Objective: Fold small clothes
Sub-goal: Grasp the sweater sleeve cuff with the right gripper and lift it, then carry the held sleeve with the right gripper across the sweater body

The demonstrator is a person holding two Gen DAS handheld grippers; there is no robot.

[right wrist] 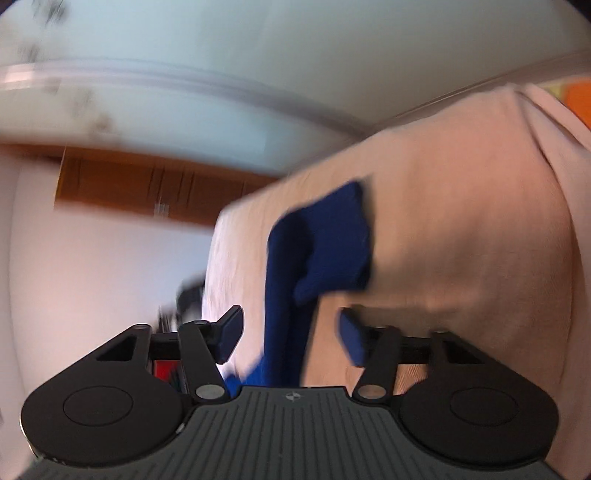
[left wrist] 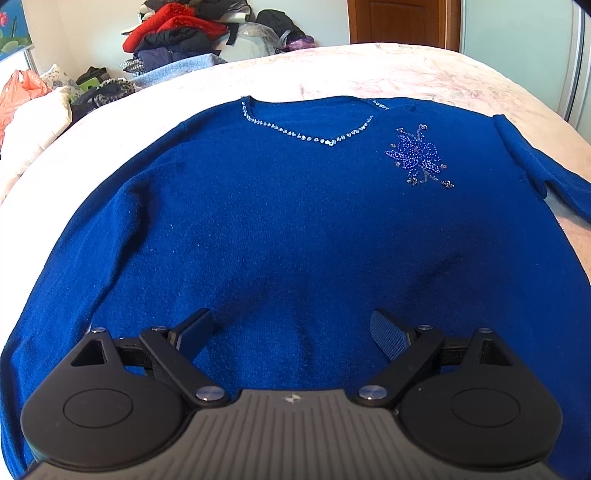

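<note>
Low, left tool [left wrist: 291, 332] over sweater [left wrist: 295, 229].

A pale pink patterned bedspread [left wrist: 424, 77] is covering a wide bed. Beyond its far edge, a heap of red, black and grey clothing [left wrist: 177, 33] is piling against a cream wall [left wrist: 92, 33]. A brown wooden door [left wrist: 402, 22] is standing beside a pale mint wardrobe panel [left wrist: 517, 26]. Soft daylight is filling the room.

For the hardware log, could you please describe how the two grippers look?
Both the left gripper and right gripper match: black linkages with silver pivot screws, round black side discs, a ribbed grey body with a small emblem, and dark blue textured fingers. No cables show.
</note>
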